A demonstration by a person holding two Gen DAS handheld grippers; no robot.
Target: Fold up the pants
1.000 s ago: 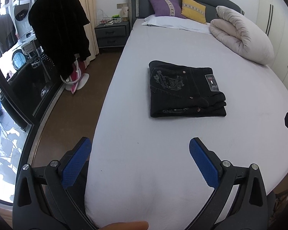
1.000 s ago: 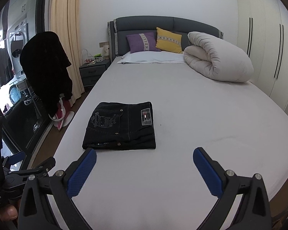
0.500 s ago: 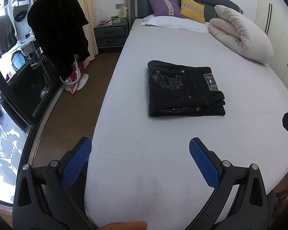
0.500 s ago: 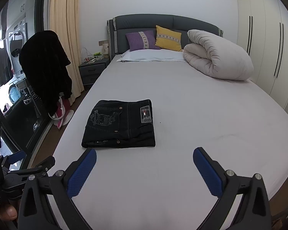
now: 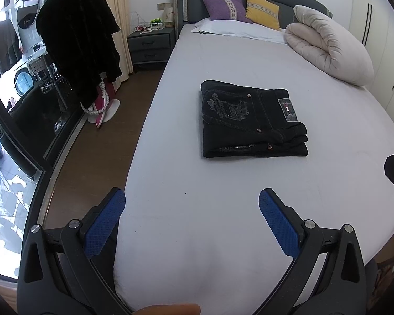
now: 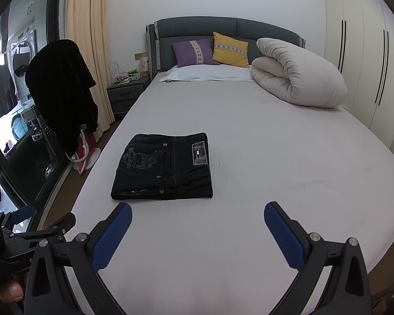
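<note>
We have the pants (image 5: 252,120) folded into a compact black rectangle, lying flat on the grey bed sheet (image 5: 223,210) — roughly mid-bed, nearer the side that faces the window. In the right wrist view the same pants (image 6: 165,168) sit ahead and left of centre. Embroidered back pocket and a small brand patch face up; the stacked fold edges face us.

Our left gripper (image 5: 191,218) hovers above the foot end of the bed, jaws spread wide, nothing between the blue pads (image 5: 105,225). It is well apart from the pants, not touching cloth. A fingertip (image 5: 168,309) shows at the bottom edge of that view.

Our right gripper (image 6: 197,231) is likewise spread wide and empty, blue pads (image 6: 283,236) clear of the sheet. The pants lie just beyond its left pad, no contact. The left gripper's body shows at the far left of the right wrist view, with a thumb (image 6: 11,292) below it.

Further back: a rolled beige duvet (image 6: 296,78) near the headboard (image 6: 223,31), a purple cushion (image 6: 193,52) beside a yellow cushion (image 6: 229,50), both propped behind a white pillow (image 6: 207,73). A grey nightstand (image 5: 149,44) stands beside the bed, and a black garment (image 5: 78,44) hangs by the glass door — all well apart from the pants.
</note>
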